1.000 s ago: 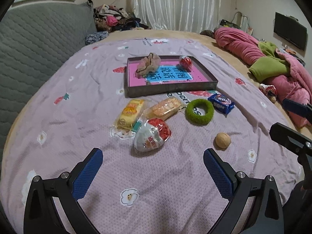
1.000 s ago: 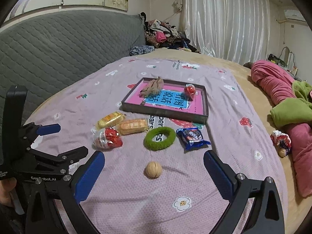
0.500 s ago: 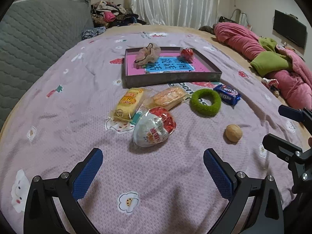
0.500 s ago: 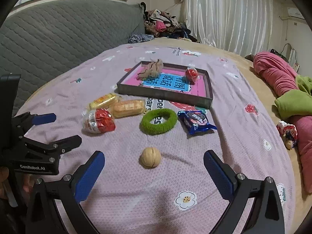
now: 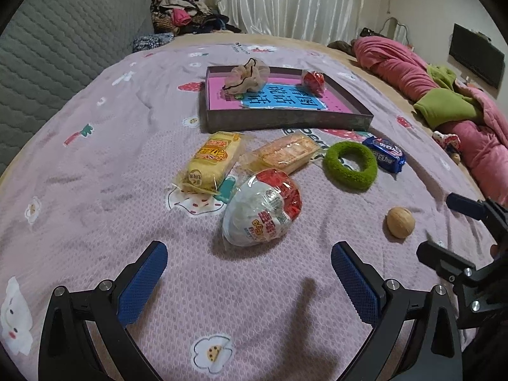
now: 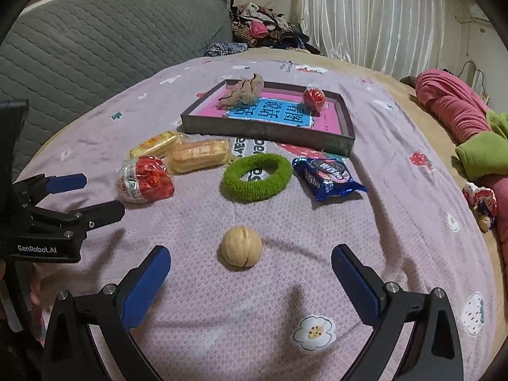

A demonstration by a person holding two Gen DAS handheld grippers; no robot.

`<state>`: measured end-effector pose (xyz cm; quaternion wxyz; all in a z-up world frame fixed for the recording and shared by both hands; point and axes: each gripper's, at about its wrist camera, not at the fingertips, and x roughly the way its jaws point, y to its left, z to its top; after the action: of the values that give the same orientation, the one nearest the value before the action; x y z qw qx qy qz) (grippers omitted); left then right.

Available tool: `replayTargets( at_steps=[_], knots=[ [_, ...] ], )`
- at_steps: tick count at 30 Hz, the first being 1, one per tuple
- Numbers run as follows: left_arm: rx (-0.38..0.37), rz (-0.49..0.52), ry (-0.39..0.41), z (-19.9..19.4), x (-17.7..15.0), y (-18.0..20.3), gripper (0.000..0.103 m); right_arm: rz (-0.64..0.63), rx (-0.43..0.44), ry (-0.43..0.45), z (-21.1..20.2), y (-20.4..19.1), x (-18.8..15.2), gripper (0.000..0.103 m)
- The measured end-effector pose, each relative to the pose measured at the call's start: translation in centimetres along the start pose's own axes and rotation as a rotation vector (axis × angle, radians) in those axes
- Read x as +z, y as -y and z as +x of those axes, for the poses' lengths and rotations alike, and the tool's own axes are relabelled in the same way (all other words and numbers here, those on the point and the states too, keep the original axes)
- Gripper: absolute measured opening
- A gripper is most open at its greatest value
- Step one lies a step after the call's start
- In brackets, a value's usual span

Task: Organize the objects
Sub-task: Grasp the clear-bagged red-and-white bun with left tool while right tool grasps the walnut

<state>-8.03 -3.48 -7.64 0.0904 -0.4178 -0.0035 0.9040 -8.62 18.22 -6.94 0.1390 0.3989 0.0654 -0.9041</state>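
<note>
A shallow dark tray [image 5: 285, 122] [image 6: 270, 131] with a pink floor holds a beige scrunchie [image 5: 247, 74] and a small red packet [image 5: 313, 81]. In front of it on the bed lie two yellow snack packs [image 5: 212, 162] [image 5: 284, 154], a green ring [image 5: 350, 165] [image 6: 257, 177], a blue cookie pack [image 5: 385, 152] [image 6: 327, 177], a red-and-white egg-shaped packet [image 5: 263, 212] [image 6: 146, 179] and a walnut [image 5: 400, 222] [image 6: 242, 250]. My left gripper [image 5: 249, 274] is open just short of the egg packet. My right gripper [image 6: 250, 273] is open, the walnut just ahead of its fingertips.
The lilac patterned bedspread [image 5: 95, 171] covers the bed. A grey quilted headboard [image 6: 95, 41] rises on the left. Pink and green bedding [image 5: 444, 95] is heaped on the right, with a small toy [image 6: 481, 200] beside it. Clothes [image 6: 263, 25] are piled at the back.
Both grippers have moved forward and lower over the bed; the egg packet and the walnut now sit much nearer their fingertips. Nothing on the bed has shifted.
</note>
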Motion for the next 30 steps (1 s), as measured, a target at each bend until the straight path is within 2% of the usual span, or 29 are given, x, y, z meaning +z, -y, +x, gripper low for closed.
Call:
replayTargets(
  at_steps=[5, 22, 30],
  knots=[
    [-0.02, 0.0, -0.007, 0.9, 0.2, 0.0, 0.103, -0.005, -0.021, -0.013, 1.1, -0.1, -0.1, 0.102],
    [-0.069, -0.027, -0.016, 3.8, 1.2, -0.2, 0.102, 0.016, 0.005, -0.047, 4.0, 0.4, 0.4, 0.102],
    [-0.106, -0.01, -0.03, 4.7, 1.5, 0.7, 0.099, 0.017, 0.016, -0.058, 4.9, 0.4, 0.7, 0.1]
  ],
)
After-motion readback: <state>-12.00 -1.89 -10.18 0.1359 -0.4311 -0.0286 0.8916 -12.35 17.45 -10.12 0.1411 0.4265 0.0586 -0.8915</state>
